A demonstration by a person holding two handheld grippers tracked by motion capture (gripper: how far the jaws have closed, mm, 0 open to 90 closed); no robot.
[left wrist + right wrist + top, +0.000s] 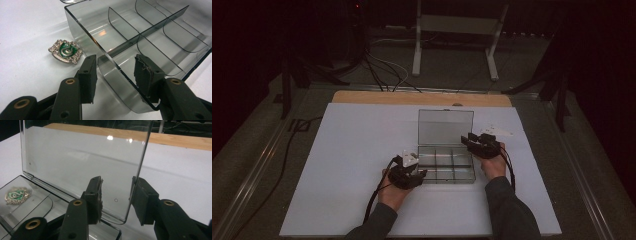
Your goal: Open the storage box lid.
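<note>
A dim room with grey carpet floor (522, 65). A white metal stand (457, 30) sits beyond the table. Black cables (382, 70) trail across the floor.

I am looking across a white tabletop (352, 150) whose wooden edge (412, 97) is showing beyond it, with a 2-legged white stand (457, 30) and cables (382, 70) sitting on the floor behind.

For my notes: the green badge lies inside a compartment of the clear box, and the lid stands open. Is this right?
Not quite. The green badge lies on the white table beside the clear box, outside its wall, as the left gripper view shows. The lid does stand open.
</note>
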